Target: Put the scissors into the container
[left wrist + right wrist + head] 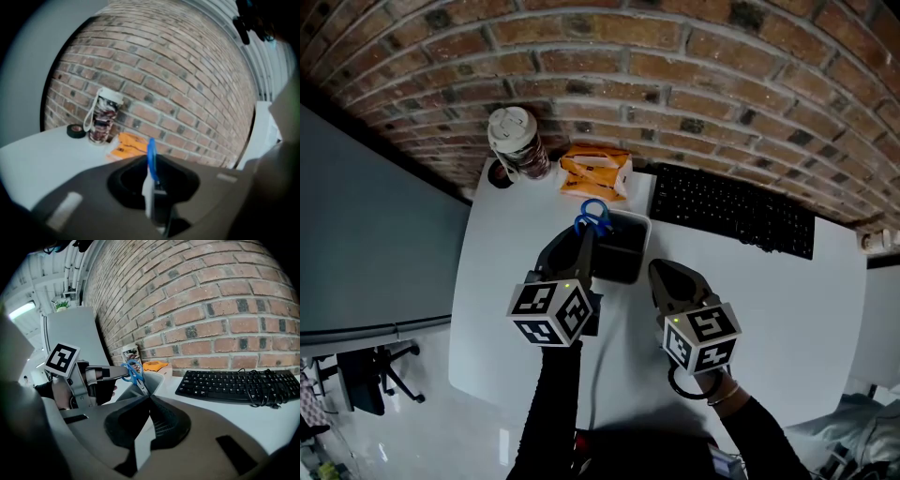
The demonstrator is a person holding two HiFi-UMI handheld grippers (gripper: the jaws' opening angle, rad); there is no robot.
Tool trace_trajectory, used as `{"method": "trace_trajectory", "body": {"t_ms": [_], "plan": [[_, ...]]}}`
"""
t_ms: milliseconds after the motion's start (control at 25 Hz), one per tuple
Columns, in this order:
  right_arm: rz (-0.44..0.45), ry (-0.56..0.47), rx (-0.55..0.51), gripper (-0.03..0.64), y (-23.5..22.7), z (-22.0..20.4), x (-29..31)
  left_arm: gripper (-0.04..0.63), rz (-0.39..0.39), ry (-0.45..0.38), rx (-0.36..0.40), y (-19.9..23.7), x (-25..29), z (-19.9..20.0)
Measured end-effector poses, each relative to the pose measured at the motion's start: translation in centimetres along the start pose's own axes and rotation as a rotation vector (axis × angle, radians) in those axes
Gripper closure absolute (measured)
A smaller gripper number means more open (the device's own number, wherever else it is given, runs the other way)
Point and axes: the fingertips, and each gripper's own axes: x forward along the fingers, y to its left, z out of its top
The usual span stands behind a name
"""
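Note:
The blue-handled scissors (593, 217) stand tilted, blades down inside the dark container (645, 239) with the pale rim, handles above its near-left corner. My left gripper (586, 234) reaches in from the left with the handle (152, 157) between its jaws; a pale gap shows beside the handle, so the pads are not pressing on it. The right gripper view shows the scissors (131, 371) leaning over the container (154, 378) at the left gripper's (110, 372) tips. My right gripper (659, 272) hovers shut and empty just right of the container, its tips (150, 399) meeting.
A black keyboard (736, 211) lies to the right along the brick wall. Behind the container sit an orange packet (595, 171), a lidded patterned cup (517, 142) and a black tape roll (500, 173). The white table's left edge (464, 281) is close.

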Motion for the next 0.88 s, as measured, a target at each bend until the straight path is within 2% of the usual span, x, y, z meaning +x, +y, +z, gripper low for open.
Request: {"method": "trace_trajectory", "body": {"t_ms": [440, 880], "plan": [[-0.014, 0.007, 0.0, 0.607, 0.1, -0.3, -0.3, 0.513, 0.018, 0.035, 0.009, 0.5, -0.4, -1.3], [-0.016, 0.018, 0.012, 0.607, 0.7, -1.4, -0.9, 0.494, 0.013, 0.026, -0.025, 0.6, -1.8, -2.4]]}}
